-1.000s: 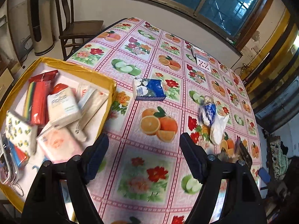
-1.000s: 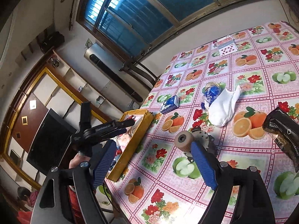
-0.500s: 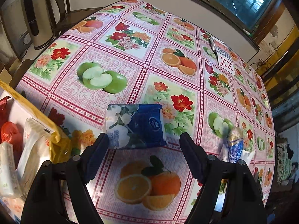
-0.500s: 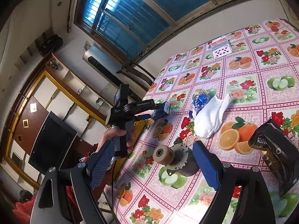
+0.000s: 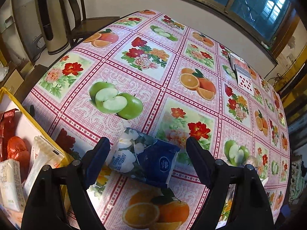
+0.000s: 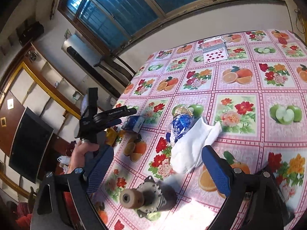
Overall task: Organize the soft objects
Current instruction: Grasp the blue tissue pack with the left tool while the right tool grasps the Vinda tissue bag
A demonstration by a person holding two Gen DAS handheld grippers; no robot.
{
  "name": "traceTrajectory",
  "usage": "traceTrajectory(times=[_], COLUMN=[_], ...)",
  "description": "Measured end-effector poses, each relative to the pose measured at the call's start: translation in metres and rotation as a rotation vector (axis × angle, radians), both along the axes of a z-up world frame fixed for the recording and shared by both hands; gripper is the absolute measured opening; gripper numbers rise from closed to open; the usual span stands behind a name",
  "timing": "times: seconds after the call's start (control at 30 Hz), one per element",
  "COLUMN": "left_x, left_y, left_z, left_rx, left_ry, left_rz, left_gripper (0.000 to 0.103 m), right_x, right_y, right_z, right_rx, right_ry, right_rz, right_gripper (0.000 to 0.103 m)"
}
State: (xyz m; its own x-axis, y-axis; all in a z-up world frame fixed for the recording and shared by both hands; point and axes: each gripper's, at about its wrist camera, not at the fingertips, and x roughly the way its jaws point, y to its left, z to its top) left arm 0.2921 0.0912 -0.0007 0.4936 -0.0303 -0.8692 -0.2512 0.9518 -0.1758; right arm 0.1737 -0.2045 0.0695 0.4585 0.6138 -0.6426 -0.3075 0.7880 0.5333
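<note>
A blue and white tissue pack (image 5: 144, 159) lies on the fruit-print tablecloth (image 5: 145, 88). My left gripper (image 5: 147, 151) stands open, one finger on each side of the pack, not touching it. The yellow-rimmed box (image 5: 25, 115) at the left holds several soft packets (image 5: 41, 159). In the right wrist view the left gripper (image 6: 122, 117) sits at the same tissue pack (image 6: 134, 123). My right gripper (image 6: 157, 166) is open and holds nothing. Just beyond it lie a white cloth (image 6: 191, 145) and a blue wrapped packet (image 6: 180, 124).
A metal motor-like part (image 6: 149, 195) lies close under the right gripper. Playing cards (image 5: 242, 72) are spread at the table's far side. A wooden chair (image 5: 80, 21) and a tall appliance (image 5: 48, 19) stand beyond the table's far left corner. A hand (image 6: 82, 153) holds the left gripper.
My left gripper moved forward from the box and now straddles the tissue pack. The right gripper drifted closer to the white cloth and the metal part.
</note>
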Motion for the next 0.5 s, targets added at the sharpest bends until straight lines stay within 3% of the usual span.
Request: traceTrajectory(times=[0.13,0.2,0.3,0.43,0.5], left_x=[0.009,0.009,0.009,0.012,0.014], left_y=[0.000,-0.004,-0.010,-0.022,-0.026], left_z=[-0.017,-0.020,-0.021,-0.026,-0.027], left_rx=[0.001,0.036,0.018,0.001,0.035], left_ry=[0.069,0.067,0.074,0.102,0.093], left_rz=[-0.024,-0.035,-0.071,-0.125,-0.133], left_gripper=[0.082,0.083,0.083,0.083,0.083], right_x=[0.046,0.064,0.091,0.112,0.113], right_y=[0.036,0.054,0.077,0.089,0.097], right_z=[-0.017,-0.026,-0.043,-0.066,-0.075], right_rx=[-0.091,-0.151,-0.274,-0.336,-0.393], right_ry=[0.061,0.084,0.120,0.181,0.184], right_rz=[0.046,0.073,0.077,0.079,0.093], right_gripper=[0.095,0.095,0.094,0.094,0.091])
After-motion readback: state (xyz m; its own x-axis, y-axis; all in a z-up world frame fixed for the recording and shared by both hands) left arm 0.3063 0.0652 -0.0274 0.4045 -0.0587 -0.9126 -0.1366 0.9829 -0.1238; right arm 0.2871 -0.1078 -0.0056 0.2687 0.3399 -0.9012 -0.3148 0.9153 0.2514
